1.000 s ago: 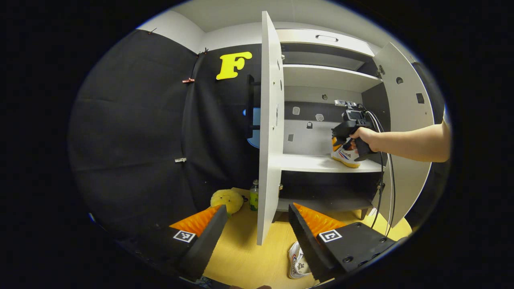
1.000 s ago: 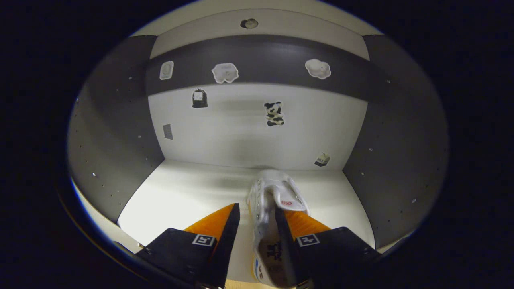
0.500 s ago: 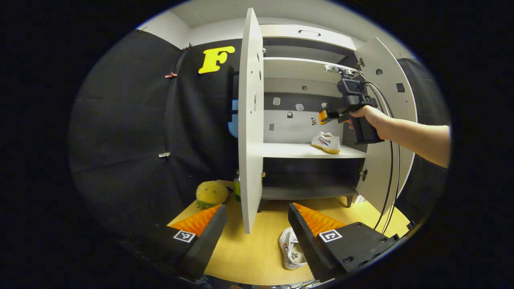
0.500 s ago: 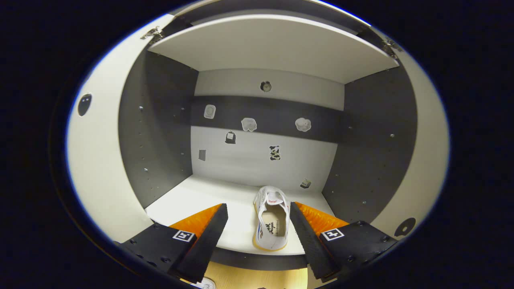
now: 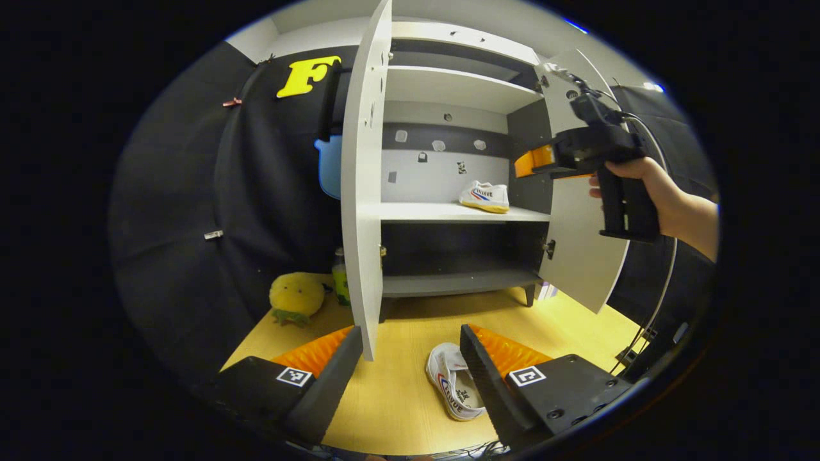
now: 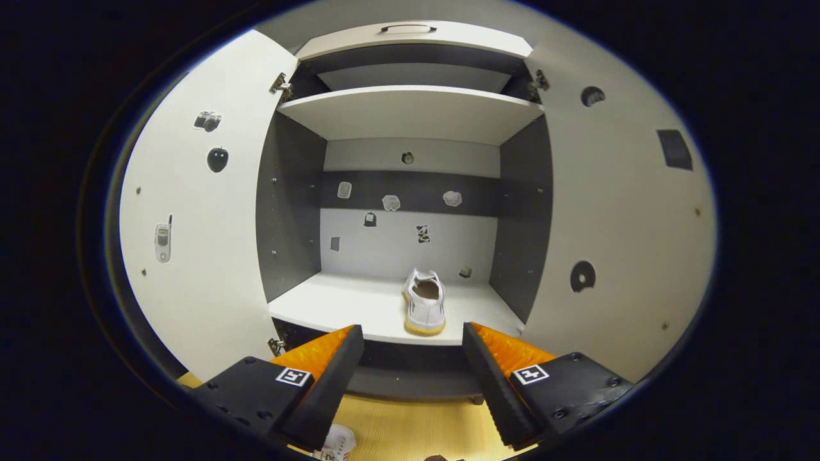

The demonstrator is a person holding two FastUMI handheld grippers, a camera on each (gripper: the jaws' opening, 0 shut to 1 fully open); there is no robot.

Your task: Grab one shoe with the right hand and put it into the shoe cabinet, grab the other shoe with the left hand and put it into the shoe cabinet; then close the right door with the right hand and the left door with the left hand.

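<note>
Right gripper (image 6: 413, 346), jaws wide and empty, faces the cabinet (image 6: 410, 115); one shoe (image 6: 424, 302) sits shelved. Left gripper (image 5: 410, 349), also agape, brackets the floor shoe (image 5: 453, 389), presumably for pickup.

The middle shelf (image 5: 442, 212) of the shoe cabinet (image 6: 410, 102) carries one white shoe (image 5: 485, 196) — set toward its right end, near the side wall. The wooden floor (image 5: 397, 397) carries the other white shoe (image 5: 453, 389) in front of the cabinet, plus a yellow plush toy (image 5: 295, 297) and a green bottle (image 5: 339, 278) — both beside the left door (image 5: 362, 192).
</note>
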